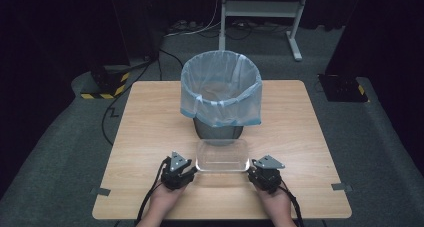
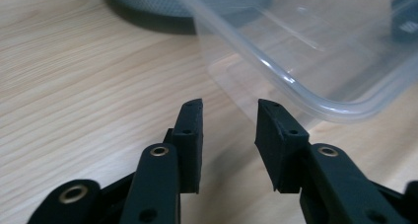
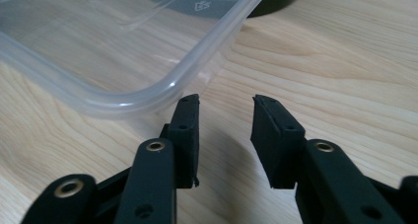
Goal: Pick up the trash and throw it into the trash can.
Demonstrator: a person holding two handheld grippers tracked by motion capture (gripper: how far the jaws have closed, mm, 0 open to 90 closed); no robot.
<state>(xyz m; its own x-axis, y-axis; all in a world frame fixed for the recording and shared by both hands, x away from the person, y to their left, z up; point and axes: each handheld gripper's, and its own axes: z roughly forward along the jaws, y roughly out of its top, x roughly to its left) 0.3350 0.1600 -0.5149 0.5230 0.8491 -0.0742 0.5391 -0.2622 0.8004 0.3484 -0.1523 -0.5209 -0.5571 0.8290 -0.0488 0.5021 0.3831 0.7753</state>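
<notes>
Both grippers, left gripper [image 1: 191, 171] and right gripper [image 1: 253, 172], are resting spread at lower centre, flanking the clear container [image 1: 222, 156]. Nothing is being pinched. Lined bin [image 1: 221, 92] is standing above it.

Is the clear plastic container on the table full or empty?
Empty: the clear container shows only wood grain of the table through its walls and bottom.

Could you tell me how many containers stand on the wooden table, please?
2: a grey round bin lined with a pale blue plastic bag mid-table, and a clear rectangular plastic tub just before it.
</notes>
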